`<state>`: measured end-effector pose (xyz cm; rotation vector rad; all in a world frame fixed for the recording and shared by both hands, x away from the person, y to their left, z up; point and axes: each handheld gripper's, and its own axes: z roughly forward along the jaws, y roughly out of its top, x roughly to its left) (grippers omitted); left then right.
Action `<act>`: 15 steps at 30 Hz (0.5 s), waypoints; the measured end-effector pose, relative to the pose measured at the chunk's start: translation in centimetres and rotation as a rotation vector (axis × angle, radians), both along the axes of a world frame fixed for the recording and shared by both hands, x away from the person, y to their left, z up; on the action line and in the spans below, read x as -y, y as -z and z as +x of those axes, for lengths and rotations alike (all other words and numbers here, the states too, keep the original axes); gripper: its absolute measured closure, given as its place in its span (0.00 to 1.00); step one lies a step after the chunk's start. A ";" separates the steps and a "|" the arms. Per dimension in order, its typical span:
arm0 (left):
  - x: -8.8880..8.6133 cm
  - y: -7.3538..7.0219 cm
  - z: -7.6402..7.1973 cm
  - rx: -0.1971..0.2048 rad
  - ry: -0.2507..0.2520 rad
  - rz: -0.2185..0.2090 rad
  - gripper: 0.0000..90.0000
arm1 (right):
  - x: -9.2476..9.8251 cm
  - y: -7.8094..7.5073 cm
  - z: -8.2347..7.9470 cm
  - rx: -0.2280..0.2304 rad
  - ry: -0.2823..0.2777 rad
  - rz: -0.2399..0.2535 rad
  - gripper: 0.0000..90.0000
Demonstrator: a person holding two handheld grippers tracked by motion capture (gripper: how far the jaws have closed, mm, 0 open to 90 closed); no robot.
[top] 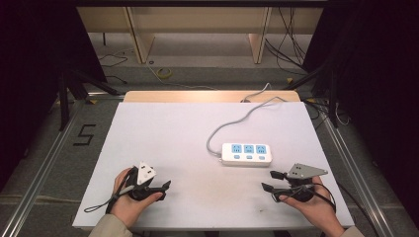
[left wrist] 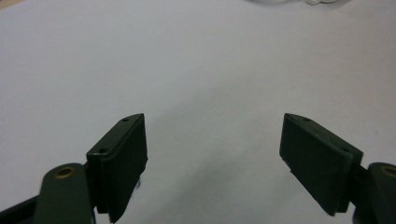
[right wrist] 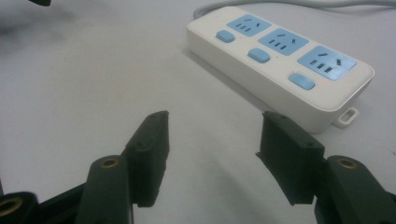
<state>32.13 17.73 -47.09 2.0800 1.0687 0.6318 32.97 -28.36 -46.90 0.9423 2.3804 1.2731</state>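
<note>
Power strip (top: 246, 153): white, three blue sockets in a row, each with a blue button beside it. Lies flat on the counter (top: 168, 138), right of centre, long side running left to right in the high view. Its grey cord (top: 232, 123) leaves the left end, curves toward the far edge and drops off the counter there.

Right gripper (top: 270, 181): held in the person's right hand at the near right corner of the counter, jaws pointing left. Jaws stand wide apart, nothing between them. The power strip lies just beyond and to the left of it in the high view, near but apart. In the right gripper view (right wrist: 212, 140) the strip (right wrist: 280, 60) sits ahead and to the right of the jaws, its near end close to the right jaw tip, apparently not touching, though the angle makes this hard to judge.

Left gripper (top: 163, 190): held in the left hand at the near left of the counter, jaws pointing right. Jaws wide apart, holding nothing; bare counter surface between them in the left gripper view (left wrist: 212, 144). The power strip is well apart from it, across the counter to the right.
</note>
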 end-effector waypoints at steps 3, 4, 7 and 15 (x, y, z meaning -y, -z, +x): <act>-0.2 -0.1 0.0 -0.001 -0.008 -0.001 0.26 | 0.0 -0.2 -0.1 0.000 0.001 -0.019 0.50; -0.2 -0.1 0.0 -0.001 -0.009 -0.001 0.26 | 0.0 -0.3 -0.2 0.000 0.003 -0.025 0.50; -0.2 0.0 0.0 -0.003 -0.009 0.008 0.25 | 0.0 -0.4 -0.3 -0.011 0.006 -0.040 0.51; -0.4 0.2 0.1 -0.010 -0.019 0.023 0.25 | -0.1 -0.8 -0.3 -0.027 0.011 -0.083 0.60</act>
